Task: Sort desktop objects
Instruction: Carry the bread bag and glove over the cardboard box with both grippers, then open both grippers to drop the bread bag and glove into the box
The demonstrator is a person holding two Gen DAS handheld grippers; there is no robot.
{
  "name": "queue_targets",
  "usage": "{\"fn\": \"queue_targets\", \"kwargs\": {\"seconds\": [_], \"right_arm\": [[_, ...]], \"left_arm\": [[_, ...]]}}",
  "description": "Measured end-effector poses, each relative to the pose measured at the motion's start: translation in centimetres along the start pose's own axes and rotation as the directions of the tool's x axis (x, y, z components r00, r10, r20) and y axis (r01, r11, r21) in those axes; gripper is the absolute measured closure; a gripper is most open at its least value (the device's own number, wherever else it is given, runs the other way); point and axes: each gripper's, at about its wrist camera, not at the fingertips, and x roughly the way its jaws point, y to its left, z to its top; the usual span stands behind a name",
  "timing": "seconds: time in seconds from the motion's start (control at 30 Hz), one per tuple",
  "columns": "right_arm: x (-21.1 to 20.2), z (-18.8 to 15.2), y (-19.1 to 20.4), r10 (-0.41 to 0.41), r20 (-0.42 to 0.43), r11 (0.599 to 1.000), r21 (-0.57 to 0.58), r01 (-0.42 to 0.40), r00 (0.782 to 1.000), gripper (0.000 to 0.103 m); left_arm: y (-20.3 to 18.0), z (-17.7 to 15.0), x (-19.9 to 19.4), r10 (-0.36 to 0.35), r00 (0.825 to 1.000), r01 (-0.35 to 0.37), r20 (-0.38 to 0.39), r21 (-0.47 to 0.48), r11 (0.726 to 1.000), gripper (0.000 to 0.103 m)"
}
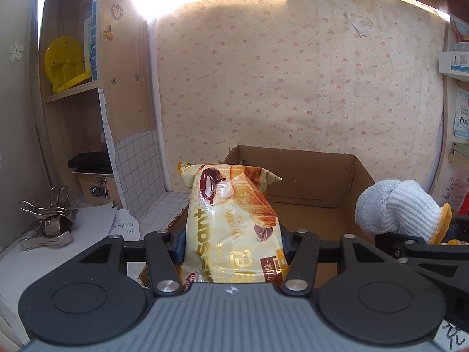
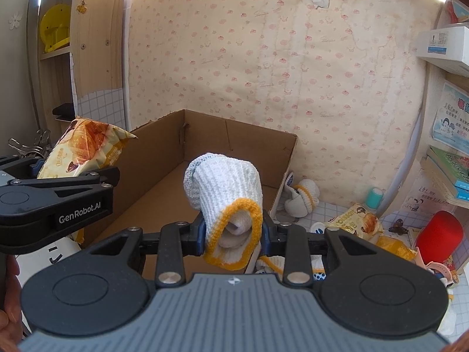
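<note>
A: What do the two tongs carry now?

B: The left tongs (image 1: 231,246) are clamped on a croissant bread packet (image 1: 231,214), which stands up between the jaws. The right tongs (image 2: 233,231) are clamped on a rolled white knit glove with a yellow cuff (image 2: 224,193). Both are held just in front of the near edge of the cardboard box (image 2: 205,135).

A: Is something already in the box?

B: The part of the box floor that I can see is bare. The near corner is hidden behind the tongs, so I cannot say for all of it. I judge the sorting is at its beginning or in the middle, with these two things not yet released.

A: What is left?

B: To the right of the right tongs, on the tiled desk (image 2: 337,211), lie another croissant packet (image 2: 356,223), more gloves (image 2: 302,198) beside the box wall, and a red cylinder-shaped thing (image 2: 438,236). Farther off stands a small teal roll (image 2: 373,198).
</note>
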Motion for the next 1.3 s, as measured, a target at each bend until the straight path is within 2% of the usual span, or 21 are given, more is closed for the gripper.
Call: {"fn": "queue_targets", "kwargs": {"seconds": [0.43, 0.63, 0.73, 0.8, 0.83, 0.9, 1.03, 1.17, 1.3], "right_arm": [[0.6, 0.4, 0.0, 0.005, -0.007, 1.000, 0.006, -0.005, 1.000, 0.069], [1.0, 0.5, 0.1, 0.003, -0.012, 1.000, -0.001, -0.003, 1.000, 0.065], [1.0, 0.3, 0.0, 0.010, -0.007, 1.000, 0.001, -0.010, 1.000, 0.059], [0.7, 0.3, -0.1, 0.003, 0.009, 1.000, -0.001, -0.003, 1.000, 0.034], [0.3, 0.2, -0.1, -0.007, 0.030, 1.000, -0.002, 0.007, 1.000, 0.032], [-0.2, 0.3, -0.3, -0.006, 0.051, 1.000, 0.004, 0.006, 0.999, 0.032], [-2.0, 0.3, -1.8, -0.015, 0.106, 1.000, 0.028, 0.012, 0.994, 0.032], [-3.7, -1.0, -4.5, -0.061, 0.135, 0.997, 0.059, 0.054, 0.989, 0.029], [-5.0, -3.2, -8.1, -0.132, 0.129, 0.987, 0.108, 0.119, 0.983, 0.029]], "left_arm": [[-0.1, 0.5, 0.5, 0.018, 1.000, -0.018, -0.001, 0.011, 1.000, 0.046], [-0.3, 0.5, 0.8, 0.026, 1.000, -0.026, -0.008, 0.024, 0.999, 0.044], [-0.2, 0.7, 0.7, 0.040, 0.999, -0.040, 0.001, 0.027, 0.999, 0.037], [-0.1, 0.8, 0.6, 0.051, 0.999, -0.051, 0.007, 0.028, 0.998, 0.028], [-0.1, 0.8, 0.5, 0.051, 0.999, -0.051, 0.013, 0.026, 0.998, 0.025], [0.0, 0.9, 0.3, 0.047, 0.999, -0.048, 0.019, 0.020, 0.999, 0.020], [-0.2, 0.8, -0.2, 0.034, 0.999, -0.034, 0.021, 0.013, 0.999, 0.021], [-0.9, 0.5, -1.5, -0.012, 0.999, 0.012, 0.041, 0.000, 1.000, 0.020], [-2.4, 0.1, -3.0, -0.079, 0.994, 0.079, 0.070, -0.003, 0.997, 0.020]]}}
